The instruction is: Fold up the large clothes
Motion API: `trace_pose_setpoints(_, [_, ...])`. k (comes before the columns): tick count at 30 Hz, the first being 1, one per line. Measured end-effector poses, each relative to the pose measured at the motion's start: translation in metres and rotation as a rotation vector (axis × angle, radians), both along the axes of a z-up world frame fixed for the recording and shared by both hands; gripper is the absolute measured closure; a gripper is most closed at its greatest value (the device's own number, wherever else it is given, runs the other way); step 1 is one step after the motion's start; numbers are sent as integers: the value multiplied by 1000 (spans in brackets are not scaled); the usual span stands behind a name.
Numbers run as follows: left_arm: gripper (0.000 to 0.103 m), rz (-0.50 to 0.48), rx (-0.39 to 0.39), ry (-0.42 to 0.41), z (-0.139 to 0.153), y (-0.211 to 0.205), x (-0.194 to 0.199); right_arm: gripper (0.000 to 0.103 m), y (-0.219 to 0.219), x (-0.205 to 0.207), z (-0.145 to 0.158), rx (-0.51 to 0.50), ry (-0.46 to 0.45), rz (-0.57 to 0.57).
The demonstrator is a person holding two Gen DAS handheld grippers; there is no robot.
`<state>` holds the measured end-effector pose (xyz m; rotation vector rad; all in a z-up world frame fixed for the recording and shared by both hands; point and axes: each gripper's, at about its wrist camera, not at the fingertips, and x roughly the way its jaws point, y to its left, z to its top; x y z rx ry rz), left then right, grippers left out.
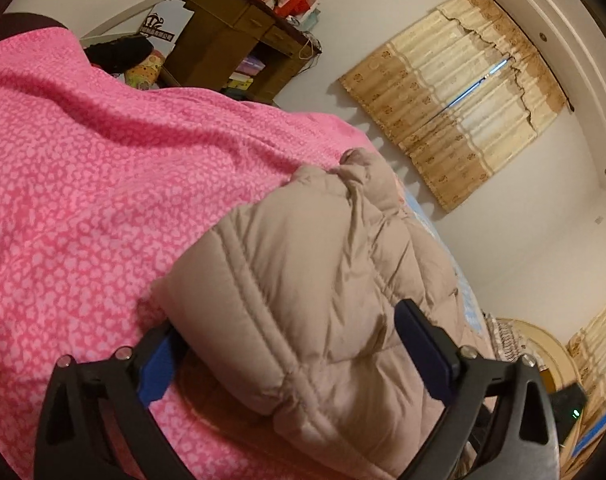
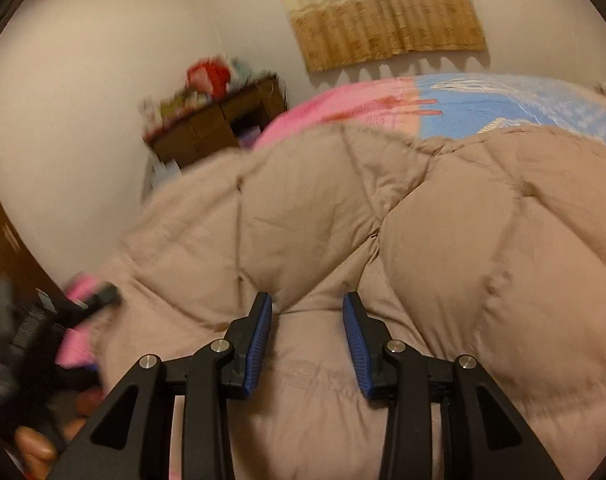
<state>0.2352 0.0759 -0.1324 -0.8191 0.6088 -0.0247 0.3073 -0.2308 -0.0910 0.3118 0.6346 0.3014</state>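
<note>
A beige quilted puffer jacket (image 1: 311,280) lies on a pink patterned blanket (image 1: 103,184). In the left wrist view my left gripper (image 1: 291,340) is wide open, its blue-padded fingers either side of a stitched end of the jacket. In the right wrist view the jacket (image 2: 443,220) fills most of the frame. My right gripper (image 2: 307,320) is open with a fold of the jacket rising between its blue pads; the pads do not press it. The other gripper (image 2: 43,320) shows blurred at the far left.
A brown wooden desk (image 1: 231,36) piled with boxes and bags stands against the wall beyond the bed. Yellow curtains (image 1: 463,92) hang on the wall. A blue patterned sheet (image 2: 503,104) lies past the jacket. A round headboard (image 1: 543,344) is at right.
</note>
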Motion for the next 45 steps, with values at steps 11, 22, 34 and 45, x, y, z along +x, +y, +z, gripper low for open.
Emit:
trace_pose_setpoints(11, [14,16,58,-15,1,-6,4,65,6,4,-30,-50,69,6])
trace_pose_setpoints(22, [48,0,71,-57,14,-12,14,65,3,9,-33,-30,78,11])
trace_pose_setpoints(34, [80,-225,558,-379,111,-98,-25,65,-28,11,-21,102,171,69])
trace_pose_setpoints(45, [80,-520,903,-617,143,-234,-72,65,-176,-49,38,258,20,-120])
